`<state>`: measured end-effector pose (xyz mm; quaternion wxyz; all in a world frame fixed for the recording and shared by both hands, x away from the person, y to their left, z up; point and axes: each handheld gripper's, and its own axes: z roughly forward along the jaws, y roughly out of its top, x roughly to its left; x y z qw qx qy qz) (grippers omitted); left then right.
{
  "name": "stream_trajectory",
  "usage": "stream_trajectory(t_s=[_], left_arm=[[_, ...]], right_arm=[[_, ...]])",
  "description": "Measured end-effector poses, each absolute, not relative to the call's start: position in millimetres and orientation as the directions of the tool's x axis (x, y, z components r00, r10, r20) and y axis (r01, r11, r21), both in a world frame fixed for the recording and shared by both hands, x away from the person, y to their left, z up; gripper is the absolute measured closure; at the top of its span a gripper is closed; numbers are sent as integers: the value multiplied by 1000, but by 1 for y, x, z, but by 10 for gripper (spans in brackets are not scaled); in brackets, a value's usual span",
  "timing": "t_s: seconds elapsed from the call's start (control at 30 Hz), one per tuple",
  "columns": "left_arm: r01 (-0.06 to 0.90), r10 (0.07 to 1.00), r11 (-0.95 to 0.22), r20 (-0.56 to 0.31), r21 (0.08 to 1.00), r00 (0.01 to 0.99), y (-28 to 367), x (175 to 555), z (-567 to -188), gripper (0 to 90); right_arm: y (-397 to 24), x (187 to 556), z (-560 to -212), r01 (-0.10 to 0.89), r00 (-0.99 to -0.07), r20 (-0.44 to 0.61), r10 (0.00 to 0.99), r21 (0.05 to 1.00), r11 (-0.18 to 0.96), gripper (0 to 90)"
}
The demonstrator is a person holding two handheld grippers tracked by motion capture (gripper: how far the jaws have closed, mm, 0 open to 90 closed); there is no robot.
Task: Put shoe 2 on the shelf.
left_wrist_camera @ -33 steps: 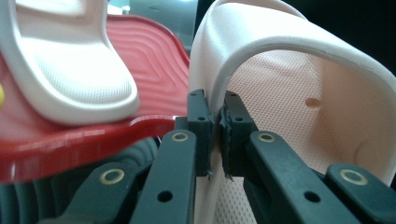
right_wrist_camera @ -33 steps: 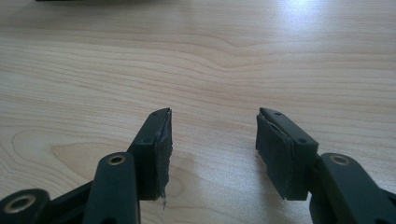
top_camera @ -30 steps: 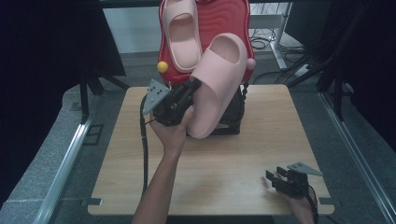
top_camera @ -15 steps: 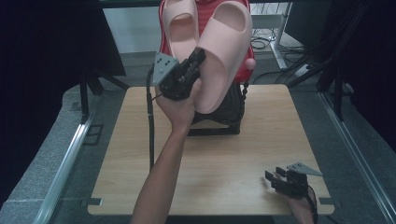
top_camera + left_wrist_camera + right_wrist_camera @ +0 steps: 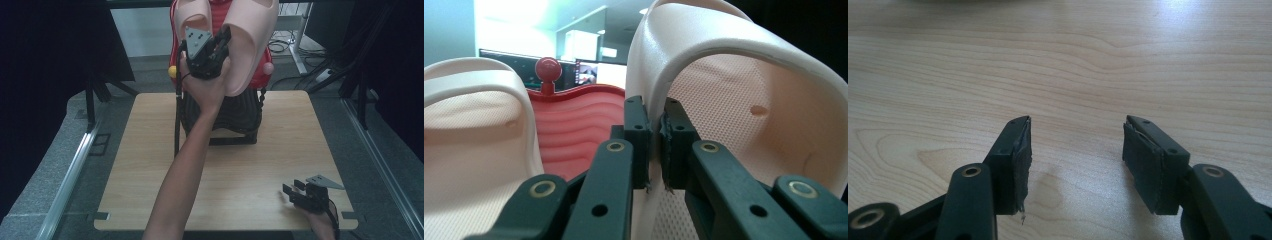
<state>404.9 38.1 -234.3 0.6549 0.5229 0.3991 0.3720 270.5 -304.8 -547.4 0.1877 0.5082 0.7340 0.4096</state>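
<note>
The left claw (image 5: 223, 42) is nearly closed, its jaws pinching the edge of the strap of a pink slipper (image 5: 252, 40). In the left claw view the two pads (image 5: 639, 135) squeeze the slipper's (image 5: 744, 100) thin strap rim between them, with only that rim keeping them apart. The held slipper is up in the air at the far side of the counter (image 5: 150, 150), toe end hanging down, in front of a red rack (image 5: 262, 75) with wavy ribs. A second pink slipper (image 5: 192, 20) sits just beside it on the left, against the same rack (image 5: 574, 120); in the left claw view it (image 5: 474, 130) shows at the left, with a red knob (image 5: 548, 69) behind. A black stand (image 5: 240, 115) sits under the rack on the counter.

The right claw (image 5: 291, 192) rests low at the near right corner of the counter, about half open with nothing between its pads (image 5: 1015, 160); bare wood grain (image 5: 1073, 75) lies under and ahead of it.

Compared with a second ago, the left hand (image 5: 205, 90) has lifted the slipper higher and farther from the person: then the slipper hung low with its lower end near the counter beside the stand, now it is level with the other slipper on the rack. The grip on the strap is unchanged. The right claw has stayed where it was, open the same amount
</note>
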Motion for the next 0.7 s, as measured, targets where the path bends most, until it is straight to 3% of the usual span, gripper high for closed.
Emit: stream_trajectory(t_s=[0.37, 0.7], left_arm=[[2, 924, 195, -185, 981, 335, 20, 459, -220, 837], [27, 959, 148, -150, 989, 240, 13, 483, -227, 835]], right_arm=[[-302, 267, -547, 593, -424, 148, 893, 791, 151, 454], [-302, 265, -547, 587, -440, 148, 886, 794, 158, 451]])
